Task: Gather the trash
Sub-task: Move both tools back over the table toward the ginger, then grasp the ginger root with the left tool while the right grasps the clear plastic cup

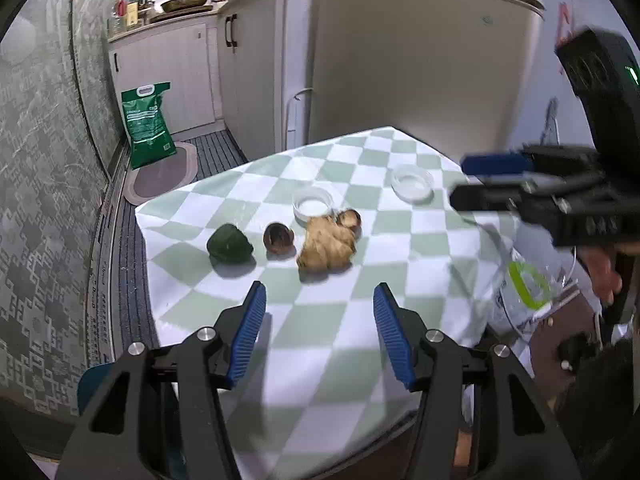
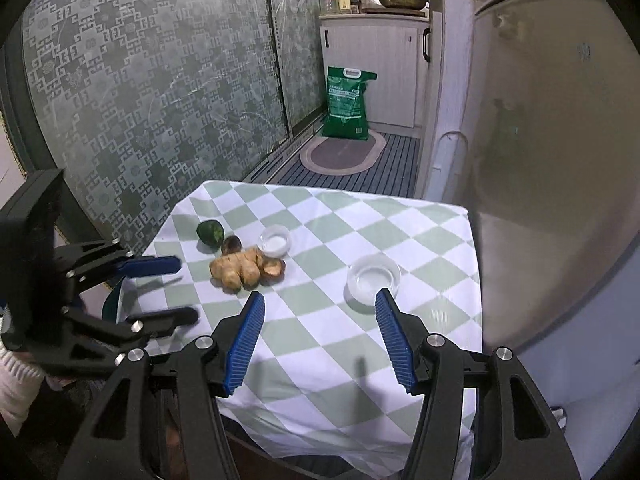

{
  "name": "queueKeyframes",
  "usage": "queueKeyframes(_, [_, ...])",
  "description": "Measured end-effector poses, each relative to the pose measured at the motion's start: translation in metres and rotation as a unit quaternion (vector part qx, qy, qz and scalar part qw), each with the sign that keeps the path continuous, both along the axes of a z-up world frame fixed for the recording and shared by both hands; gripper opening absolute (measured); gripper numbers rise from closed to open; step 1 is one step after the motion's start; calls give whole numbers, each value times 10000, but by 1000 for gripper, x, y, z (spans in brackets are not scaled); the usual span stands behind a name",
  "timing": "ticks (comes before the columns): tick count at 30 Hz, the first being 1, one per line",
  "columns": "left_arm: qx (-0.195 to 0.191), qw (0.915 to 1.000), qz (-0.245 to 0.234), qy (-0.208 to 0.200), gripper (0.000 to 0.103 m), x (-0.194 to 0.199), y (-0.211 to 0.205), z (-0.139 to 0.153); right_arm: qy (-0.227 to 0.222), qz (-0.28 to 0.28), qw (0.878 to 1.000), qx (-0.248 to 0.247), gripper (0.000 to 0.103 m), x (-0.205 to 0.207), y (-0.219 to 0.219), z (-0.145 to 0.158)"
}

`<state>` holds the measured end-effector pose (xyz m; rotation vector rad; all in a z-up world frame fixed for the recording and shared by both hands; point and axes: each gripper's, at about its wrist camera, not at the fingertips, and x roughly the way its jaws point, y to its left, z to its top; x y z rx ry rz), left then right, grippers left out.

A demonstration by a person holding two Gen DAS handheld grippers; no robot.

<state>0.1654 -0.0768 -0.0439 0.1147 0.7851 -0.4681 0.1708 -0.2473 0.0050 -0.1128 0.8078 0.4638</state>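
While both tools hung above the checkered counter [image 1: 304,344], the left hand-held gripper [image 1: 320,300] stood spread wide, nothing between its blue pads. The right hand-held gripper [image 2: 320,306] was likewise spread and held nothing. Mid-counter lay the trash: a ginger root [image 1: 326,246] touching a brown scrap [image 1: 349,219], a second brown scrap [image 1: 278,237] just beside it, a dark green lump [image 1: 229,245] farther left. Two small clear dishes [image 1: 313,202] [image 1: 412,182] sat behind them.

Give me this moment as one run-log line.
left claw: open, empty | right claw: open, empty | table: ginger, green scrap, two dishes | nothing collected yet
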Motion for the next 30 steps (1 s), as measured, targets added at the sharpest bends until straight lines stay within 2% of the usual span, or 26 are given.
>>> queueKeyframes(8, [-53,9999,-29,104,58,15,-6,-3,184,150,9995,-196,59,2,-8,-27])
queueKeyframes(11, [-17,9999,-6,108,58,21,-10,-4,111,188,9996,-205,62,3,-12,-32])
queueKeyframes(17, [-6,9998,-45,184,56,32,-20,-6,-24,301,9992,-263,63,9,-13,-35])
queueKeyframes(20, [2,9998,-56,211,46,35,-26,-7,-76,377,9988,-301,63,13,-11,-36])
queueKeyframes(21, [42,9998,-49,184,37,35,-28,-7,-90,403,9986,-328,63,15,-10,-36])
queueKeyframes(30, [-159,9997,48,193,35,29,-19,-1,-218,478,9972,-524,63,28,-3,-38])
